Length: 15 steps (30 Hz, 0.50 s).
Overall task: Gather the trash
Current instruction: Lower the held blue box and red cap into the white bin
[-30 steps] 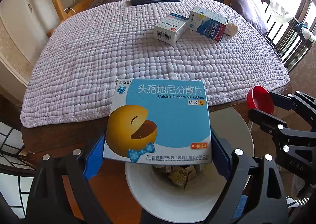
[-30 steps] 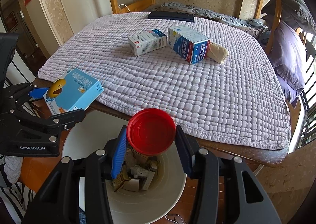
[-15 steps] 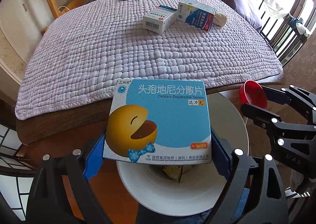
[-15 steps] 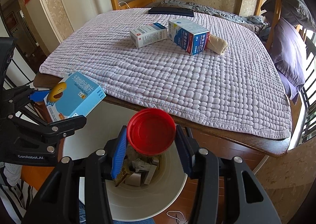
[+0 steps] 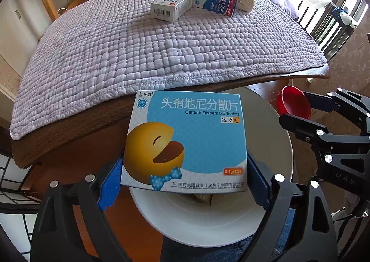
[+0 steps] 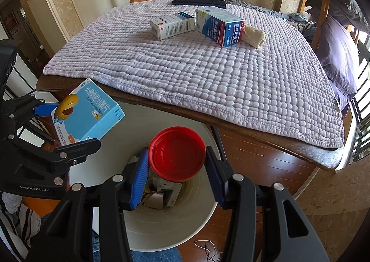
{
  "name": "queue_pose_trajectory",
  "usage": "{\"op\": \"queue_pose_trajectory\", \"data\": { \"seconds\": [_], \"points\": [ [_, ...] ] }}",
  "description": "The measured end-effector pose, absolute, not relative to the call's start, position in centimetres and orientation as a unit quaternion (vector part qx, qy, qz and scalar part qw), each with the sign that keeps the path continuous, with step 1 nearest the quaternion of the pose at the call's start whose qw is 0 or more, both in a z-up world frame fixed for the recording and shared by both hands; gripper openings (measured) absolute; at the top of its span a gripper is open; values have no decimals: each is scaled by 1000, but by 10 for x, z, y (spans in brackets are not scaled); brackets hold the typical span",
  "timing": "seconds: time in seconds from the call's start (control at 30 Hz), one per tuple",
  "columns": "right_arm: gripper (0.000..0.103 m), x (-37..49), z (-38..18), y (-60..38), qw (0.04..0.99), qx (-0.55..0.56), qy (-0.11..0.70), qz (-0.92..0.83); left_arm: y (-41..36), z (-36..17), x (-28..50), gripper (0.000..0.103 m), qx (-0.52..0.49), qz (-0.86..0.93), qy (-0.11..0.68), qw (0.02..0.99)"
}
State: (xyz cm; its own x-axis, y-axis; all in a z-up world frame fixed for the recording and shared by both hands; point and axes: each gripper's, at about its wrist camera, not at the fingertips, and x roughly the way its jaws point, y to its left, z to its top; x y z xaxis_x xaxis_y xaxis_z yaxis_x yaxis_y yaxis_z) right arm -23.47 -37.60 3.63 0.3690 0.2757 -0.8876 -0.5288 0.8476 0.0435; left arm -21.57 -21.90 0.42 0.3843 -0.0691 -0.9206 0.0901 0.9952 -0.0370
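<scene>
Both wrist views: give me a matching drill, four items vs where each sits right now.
Items:
1. blue tablet box
2. red lid
3. white bin
4. beige wad

Places:
A. on the quilt, touching the blue-and-white carton
B. on the floor by the table edge
C. clamped in the left gripper, over the bin
D. clamped in the right gripper, over the bin

Pairs: 1-C, 2-D, 3-B, 4-A
</scene>
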Motion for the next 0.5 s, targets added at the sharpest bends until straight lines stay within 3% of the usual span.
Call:
{"op": "queue_pose_trajectory", "data": {
  "seconds": [0.5],
  "points": [
    [47,-234,37,-379,817,-125,505,248,-219,7,-220,92,4,-44,552,833]
  ]
}}
